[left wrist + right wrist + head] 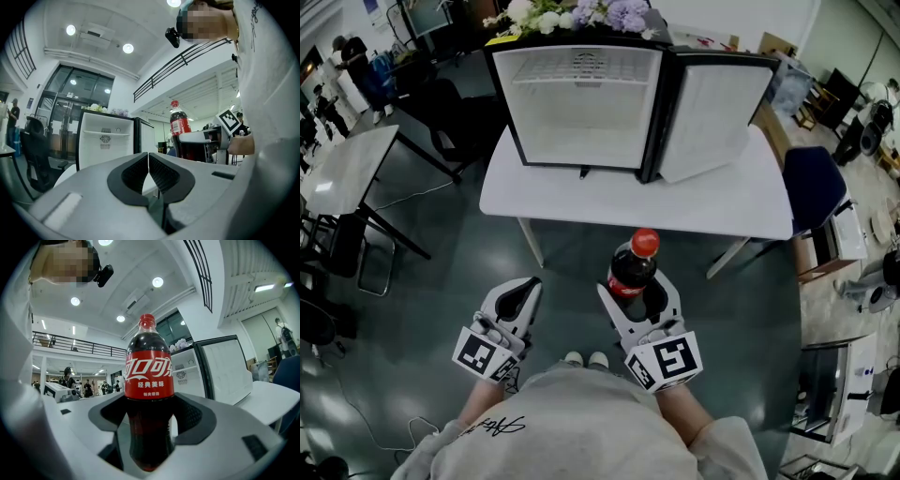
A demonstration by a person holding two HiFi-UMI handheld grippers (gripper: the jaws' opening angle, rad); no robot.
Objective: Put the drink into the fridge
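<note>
A cola bottle [635, 269] with a red cap and red label stands upright between the jaws of my right gripper [639, 298], which is shut on its dark lower body [147, 427]. It is held in the air in front of the white table [712, 202]. On that table stands a small black fridge [581, 103] with its door [708, 117] swung open to the right and a white, bare inside. My left gripper [514, 302] is shut and holds nothing, level with the right one. The left gripper view shows the fridge [105, 140] ahead and the bottle [179, 123] to the right.
Flowers [572, 14] lie on top of the fridge. A grey table [342, 169] and black chairs [328, 253] stand at the left. A blue chair [814, 183] and cluttered shelves [853, 281] are at the right. People stand far off at the back left.
</note>
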